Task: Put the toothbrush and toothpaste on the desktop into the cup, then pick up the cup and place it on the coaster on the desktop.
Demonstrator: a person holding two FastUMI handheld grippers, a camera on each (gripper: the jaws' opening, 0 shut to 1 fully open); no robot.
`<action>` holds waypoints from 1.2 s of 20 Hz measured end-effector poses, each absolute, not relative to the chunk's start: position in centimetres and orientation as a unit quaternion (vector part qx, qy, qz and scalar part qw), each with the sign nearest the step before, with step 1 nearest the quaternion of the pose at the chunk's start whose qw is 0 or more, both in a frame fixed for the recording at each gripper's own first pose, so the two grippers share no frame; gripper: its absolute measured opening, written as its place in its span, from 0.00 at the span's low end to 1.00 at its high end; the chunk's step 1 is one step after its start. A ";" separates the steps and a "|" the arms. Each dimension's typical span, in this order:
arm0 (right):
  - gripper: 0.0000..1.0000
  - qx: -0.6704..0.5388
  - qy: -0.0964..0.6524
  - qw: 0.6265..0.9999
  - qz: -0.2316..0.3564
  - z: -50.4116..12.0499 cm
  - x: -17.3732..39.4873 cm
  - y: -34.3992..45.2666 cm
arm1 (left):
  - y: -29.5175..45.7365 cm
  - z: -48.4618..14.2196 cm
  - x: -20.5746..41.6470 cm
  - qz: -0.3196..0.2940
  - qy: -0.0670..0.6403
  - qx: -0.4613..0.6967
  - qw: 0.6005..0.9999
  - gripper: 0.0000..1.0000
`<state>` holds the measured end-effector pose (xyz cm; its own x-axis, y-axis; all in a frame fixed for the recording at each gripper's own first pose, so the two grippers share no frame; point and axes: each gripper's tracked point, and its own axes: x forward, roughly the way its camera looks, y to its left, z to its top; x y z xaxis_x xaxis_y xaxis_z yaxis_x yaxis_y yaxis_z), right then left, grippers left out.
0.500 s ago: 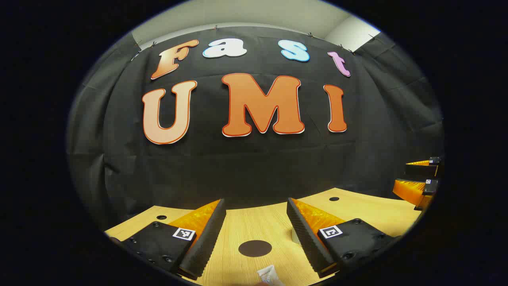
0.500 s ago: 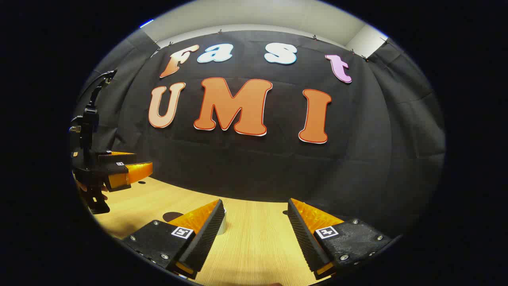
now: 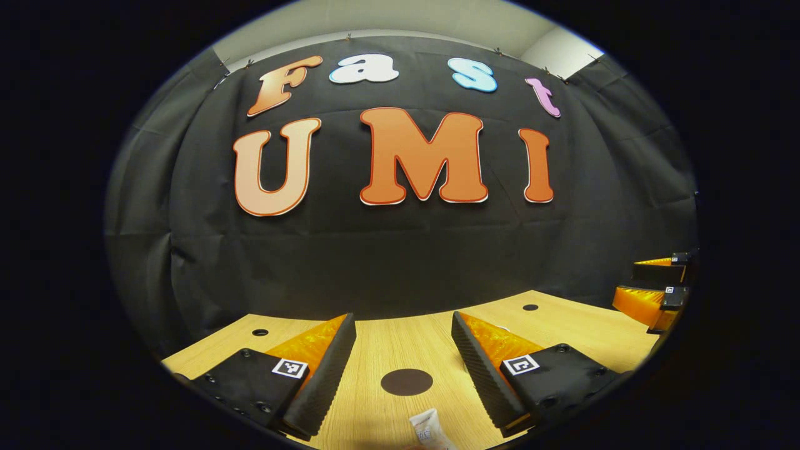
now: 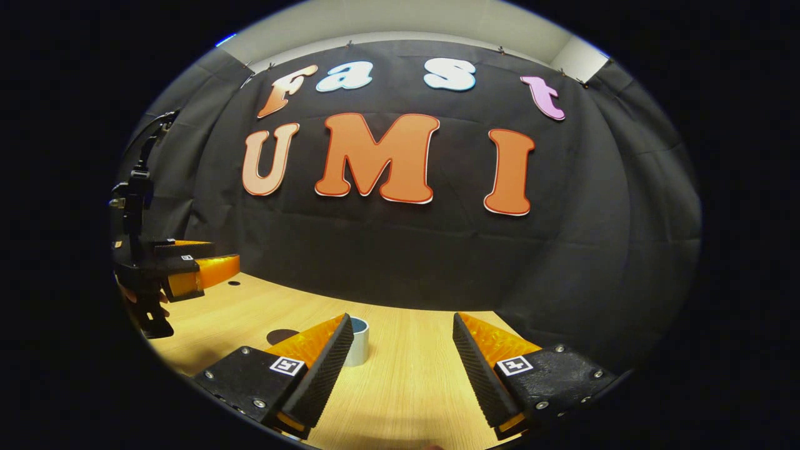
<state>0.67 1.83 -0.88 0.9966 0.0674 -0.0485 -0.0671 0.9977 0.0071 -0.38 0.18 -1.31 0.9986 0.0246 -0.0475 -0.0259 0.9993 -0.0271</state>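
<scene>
— So, what does the left gripper view give you?

— A pale tube of toothpaste (image 3: 428, 431) lies flat on the wooden desktop (image 3: 387, 344), cut off by the lower edge. Just beyond it sits the coaster (image 3: 407, 382), a flat dark round disc. Both lie in the lane between the fingers of the left gripper (image 3: 403, 369), which are spread wide and grip nothing. Far off at the right edge is the right gripper (image 3: 653, 294), above the desk.

— And the right gripper view?

— The cup (image 4: 357, 340), a short pale cylinder with a bluish inside, stands upright on the desktop (image 4: 406, 375), partly hidden behind one finger of the right gripper (image 4: 403, 369). That gripper is also released, jaws well apart and empty. The coaster (image 4: 281, 335) peeks out left of the cup. At the far left the left gripper (image 4: 187, 272) hangs over the desk, a hand (image 4: 140, 294) beneath it.
</scene>
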 end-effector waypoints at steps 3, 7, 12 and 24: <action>0.96 -0.003 0.030 0.998 0.047 -0.8 0.7 2.8 | 0.2 -1.5 -0.8 0.012 0.034 -0.012 0.999 0.98; 0.96 -0.004 0.040 0.997 0.068 -0.9 1.0 3.9 | 0.2 -2.1 -1.1 0.008 0.054 -0.015 0.998 0.98; 0.94 -0.003 0.090 0.991 0.099 -2.1 1.2 5.6 | 0.3 -3.5 -1.8 0.008 0.102 -0.011 0.995 1.00; 0.90 0.021 0.250 0.957 0.144 -8.3 -0.1 9.2 | -1.4 -11.1 -3.1 -0.034 0.256 -0.044 0.965 0.92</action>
<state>-0.06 9.24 -8.27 0.8339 0.2862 -0.4720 -0.2654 0.9576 0.1118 -3.15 -1.39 -11.08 0.8668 -0.0877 -0.4908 0.0430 0.9939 -0.1015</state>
